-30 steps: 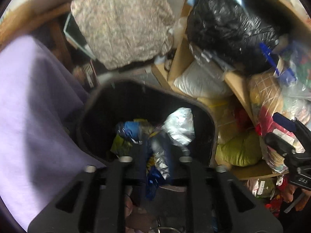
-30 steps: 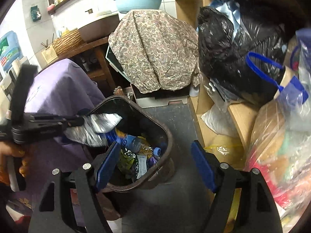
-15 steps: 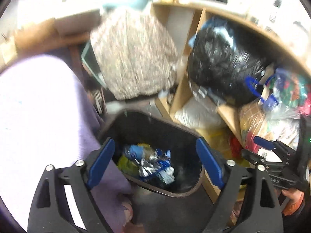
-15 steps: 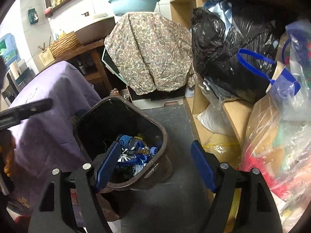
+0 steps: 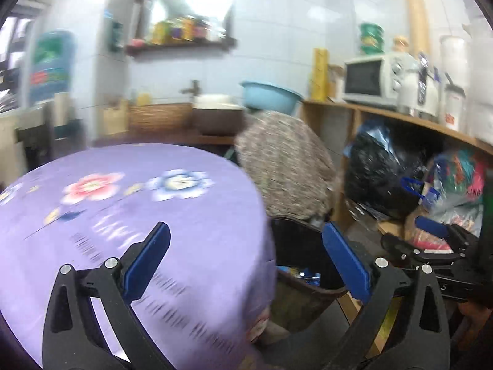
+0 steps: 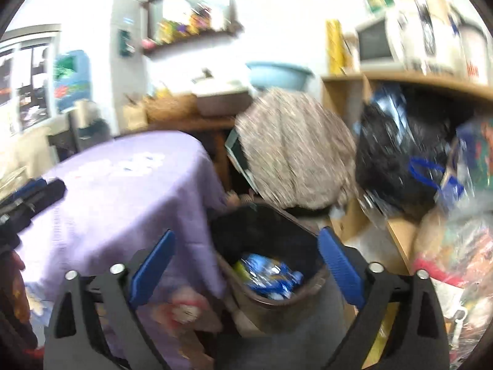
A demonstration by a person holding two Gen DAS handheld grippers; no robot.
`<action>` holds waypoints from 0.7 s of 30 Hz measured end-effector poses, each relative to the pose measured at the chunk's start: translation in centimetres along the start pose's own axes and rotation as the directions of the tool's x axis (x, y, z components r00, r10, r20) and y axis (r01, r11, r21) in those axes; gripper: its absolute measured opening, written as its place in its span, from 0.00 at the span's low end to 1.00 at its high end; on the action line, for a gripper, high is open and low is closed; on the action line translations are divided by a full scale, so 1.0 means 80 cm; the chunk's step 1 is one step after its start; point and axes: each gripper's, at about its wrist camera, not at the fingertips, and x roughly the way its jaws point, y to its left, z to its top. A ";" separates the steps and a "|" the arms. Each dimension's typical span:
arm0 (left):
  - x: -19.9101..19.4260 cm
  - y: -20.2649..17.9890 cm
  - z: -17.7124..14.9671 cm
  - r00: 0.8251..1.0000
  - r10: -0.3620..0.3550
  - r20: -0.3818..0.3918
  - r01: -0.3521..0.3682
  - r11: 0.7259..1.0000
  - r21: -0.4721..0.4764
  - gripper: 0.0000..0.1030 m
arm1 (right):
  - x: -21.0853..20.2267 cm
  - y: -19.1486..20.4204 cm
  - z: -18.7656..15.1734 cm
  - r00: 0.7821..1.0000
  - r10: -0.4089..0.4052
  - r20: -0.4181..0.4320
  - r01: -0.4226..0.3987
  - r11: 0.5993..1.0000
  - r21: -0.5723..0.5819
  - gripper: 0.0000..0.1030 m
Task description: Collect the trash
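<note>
A dark brown trash bin (image 6: 271,305) stands on the floor beside a table with a purple flowered cloth (image 6: 123,185). Blue and silver wrappers (image 6: 268,273) lie inside it. The bin also shows in the left wrist view (image 5: 305,296), partly hidden by the cloth (image 5: 123,203). My left gripper (image 5: 246,256) is open and empty, raised above the table edge. My right gripper (image 6: 246,262) is open and empty above the bin. The right gripper also shows at the right edge of the left wrist view (image 5: 431,246). The left gripper shows at the left edge of the right wrist view (image 6: 30,197).
A patterned cloth (image 6: 292,151) covers something behind the bin. Wooden shelves (image 6: 397,231) at right hold a black bag (image 6: 400,160) and colourful bags (image 6: 456,246). A blue basin (image 5: 269,95), a microwave (image 5: 369,77) and a basket (image 5: 160,117) stand at the back.
The left gripper let a silver wrapper drop into the bin and opened. Both grippers then rose and tilted up, so the tabletop and back wall now show.
</note>
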 end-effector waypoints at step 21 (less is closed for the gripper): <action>-0.178 0.062 -0.070 0.963 0.202 0.180 -0.181 0.976 -0.124 0.95 | -0.108 0.101 -0.023 0.993 0.009 0.118 0.000 0.997 -0.074 0.95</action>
